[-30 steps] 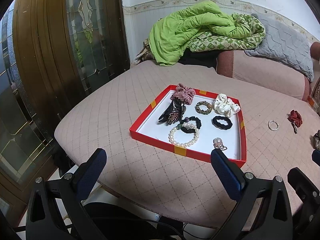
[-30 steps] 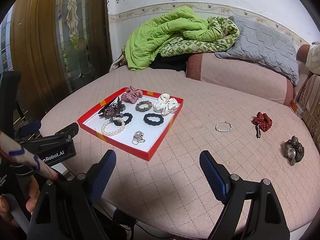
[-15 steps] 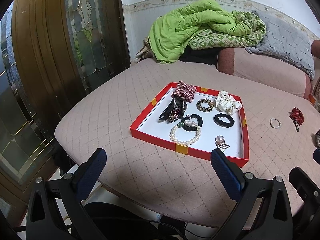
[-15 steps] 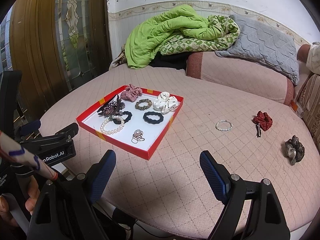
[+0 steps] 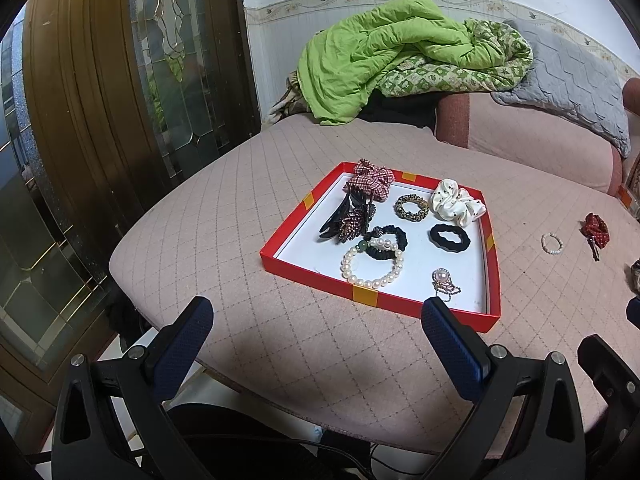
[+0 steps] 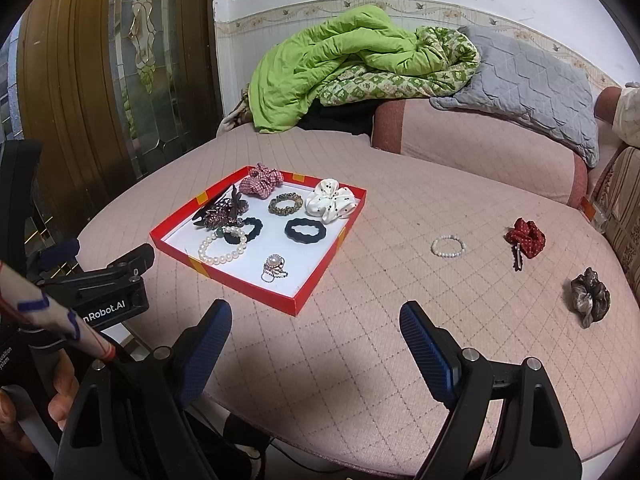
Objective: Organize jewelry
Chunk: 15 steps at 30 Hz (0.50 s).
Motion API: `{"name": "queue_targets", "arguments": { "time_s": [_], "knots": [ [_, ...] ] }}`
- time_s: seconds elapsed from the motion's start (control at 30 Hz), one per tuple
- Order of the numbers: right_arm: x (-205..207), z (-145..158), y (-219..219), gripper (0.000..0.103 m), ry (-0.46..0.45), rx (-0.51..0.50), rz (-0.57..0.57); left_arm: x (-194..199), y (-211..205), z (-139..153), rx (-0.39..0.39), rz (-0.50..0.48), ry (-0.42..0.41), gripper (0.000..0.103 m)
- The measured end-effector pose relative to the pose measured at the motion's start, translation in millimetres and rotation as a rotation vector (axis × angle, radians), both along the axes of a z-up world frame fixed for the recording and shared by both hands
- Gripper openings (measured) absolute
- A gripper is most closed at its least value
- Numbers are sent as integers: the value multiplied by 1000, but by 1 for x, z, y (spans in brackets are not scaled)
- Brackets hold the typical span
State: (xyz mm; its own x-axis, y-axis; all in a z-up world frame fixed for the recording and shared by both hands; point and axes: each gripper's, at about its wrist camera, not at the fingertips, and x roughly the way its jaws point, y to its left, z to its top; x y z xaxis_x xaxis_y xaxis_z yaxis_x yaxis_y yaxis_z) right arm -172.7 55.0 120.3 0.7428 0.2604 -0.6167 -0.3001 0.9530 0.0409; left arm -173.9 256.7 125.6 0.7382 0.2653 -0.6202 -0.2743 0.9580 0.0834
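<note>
Right wrist view: the red tray (image 6: 316, 280) sits ahead on the left. The small bead bracelet (image 6: 448, 245) lies ahead of the right gripper (image 6: 316, 336), whose fingers are wide and empty. The left gripper (image 5: 316, 322) is wide too, farther away.

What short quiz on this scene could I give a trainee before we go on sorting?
1. True or false: the small pearl bracelet lies inside the red tray.
2. Which lies nearest the right gripper: A red scrunchie, B small pearl bracelet, C brown scrunchie?
3. Are the left gripper jaws holding anything?

Key: 1 false, it lies on the pink bed cover; 2 B; 3 no, open and empty.
</note>
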Motion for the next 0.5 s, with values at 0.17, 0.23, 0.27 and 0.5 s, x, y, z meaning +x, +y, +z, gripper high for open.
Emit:
{"name": "queue_targets", "arguments": {
  "time_s": [0.17,0.23,0.27,0.5],
  "knots": [
    [0,-1,0,89,1,0,0,0,0,0,1,-2,1,103],
    [0,-1,0,89,1,1,1,0,0,0,3,-1,-1,103],
    [0,-1,0,89,2,1,1,0,-1,1,1,-1,0,103],
    [0,-2,-1,89,4,2,0,0,0,0,2,0,1,103]
  ]
}}
